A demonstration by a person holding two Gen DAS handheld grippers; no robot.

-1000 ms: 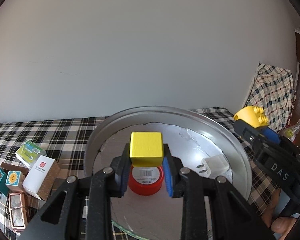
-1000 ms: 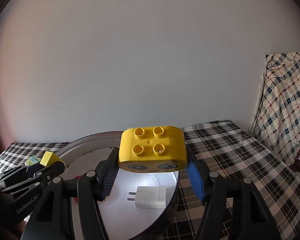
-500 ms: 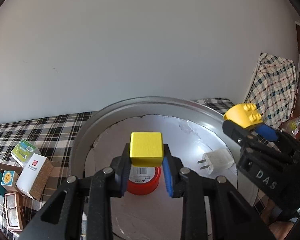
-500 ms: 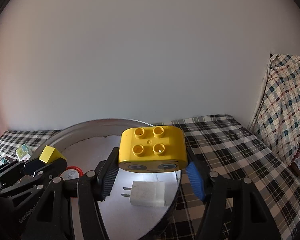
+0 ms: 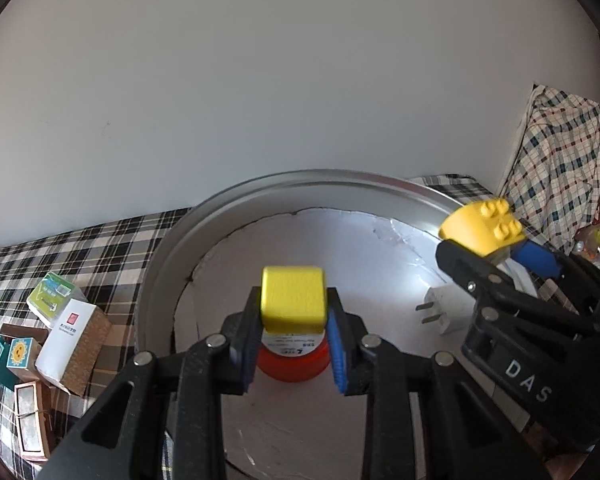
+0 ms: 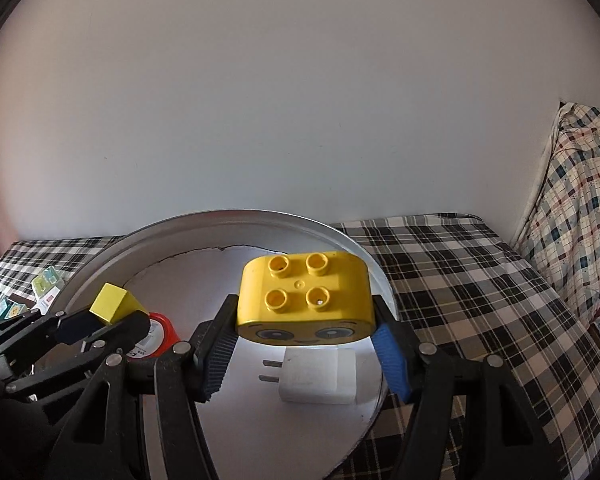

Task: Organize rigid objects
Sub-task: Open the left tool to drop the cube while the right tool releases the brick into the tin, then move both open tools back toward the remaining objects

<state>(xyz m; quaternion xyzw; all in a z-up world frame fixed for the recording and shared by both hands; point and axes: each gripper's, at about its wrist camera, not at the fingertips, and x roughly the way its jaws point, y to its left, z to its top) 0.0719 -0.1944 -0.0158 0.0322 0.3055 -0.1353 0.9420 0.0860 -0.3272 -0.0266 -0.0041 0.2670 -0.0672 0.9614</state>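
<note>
Yellow cube (image 5: 293,299) sits between the left gripper (image 5: 293,354) pads above the round metal tray (image 5: 168,248), over a red-lidded container (image 5: 290,364). Jaws opening; cube blurred, apparently slipping free. Looks light, stiff, smooth-faced; flat opposite sides are the place to hold. No long axis; top face level.

Right gripper (image 6: 304,354) is clamped on the studded yellow brick (image 6: 304,300) by its short ends, above a white plug adapter (image 6: 318,376). Brick: hard, light plastic; studs up, face toward camera, long axis spanning the jaws.
</note>
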